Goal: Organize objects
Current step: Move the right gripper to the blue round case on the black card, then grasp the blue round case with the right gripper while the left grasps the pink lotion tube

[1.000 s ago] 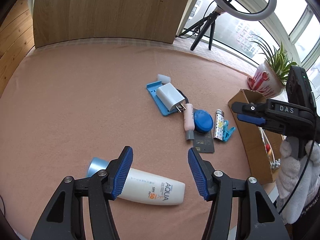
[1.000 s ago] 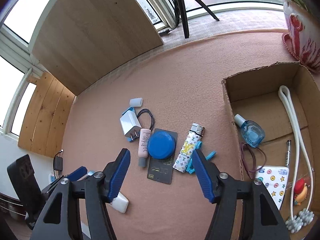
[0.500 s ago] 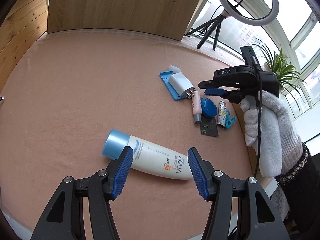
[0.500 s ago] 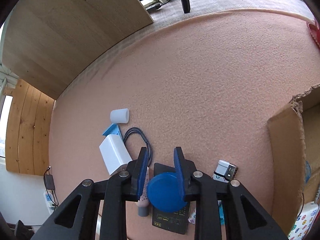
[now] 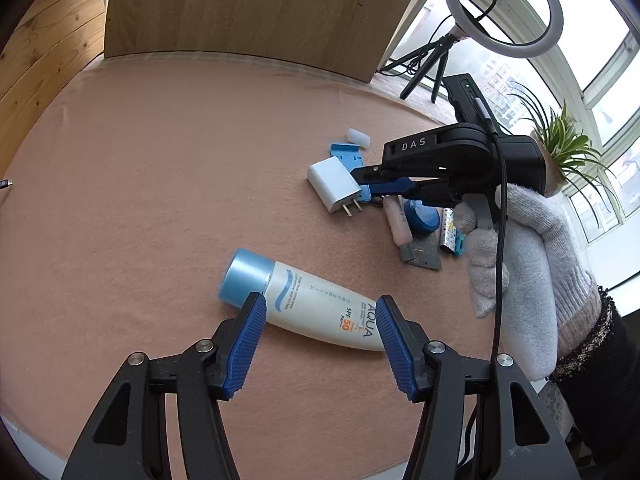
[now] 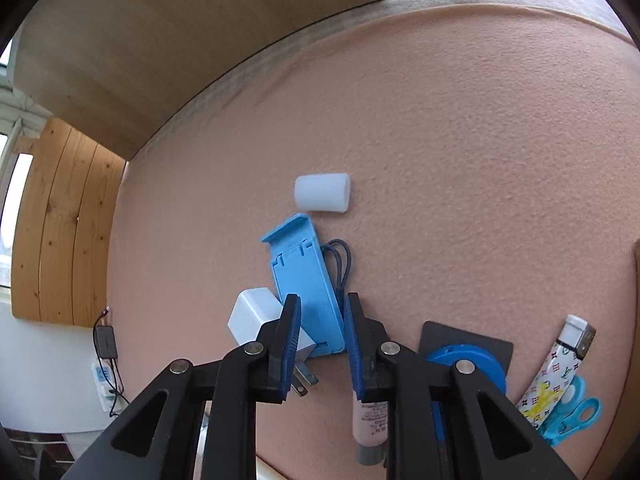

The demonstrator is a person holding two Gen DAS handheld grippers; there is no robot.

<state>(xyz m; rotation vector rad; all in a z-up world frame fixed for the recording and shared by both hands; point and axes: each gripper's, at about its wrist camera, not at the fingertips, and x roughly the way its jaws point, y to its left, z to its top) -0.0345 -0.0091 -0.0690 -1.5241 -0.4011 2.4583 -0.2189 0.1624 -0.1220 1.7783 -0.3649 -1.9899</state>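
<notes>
Right wrist: right gripper [image 6: 320,344] jaws narrowly straddle blue stand [image 6: 306,292].

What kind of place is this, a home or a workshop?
Probably a room in a home, by big windows and set up for filming. A ring light on a tripod and a potted plant stand by the glass, and toiletries such as a sunscreen tube lie on a peach cloth.

Left of the white charger [image 5: 334,185] the desk [image 5: 160,168] lay bare; clutter crowded its right.
</notes>
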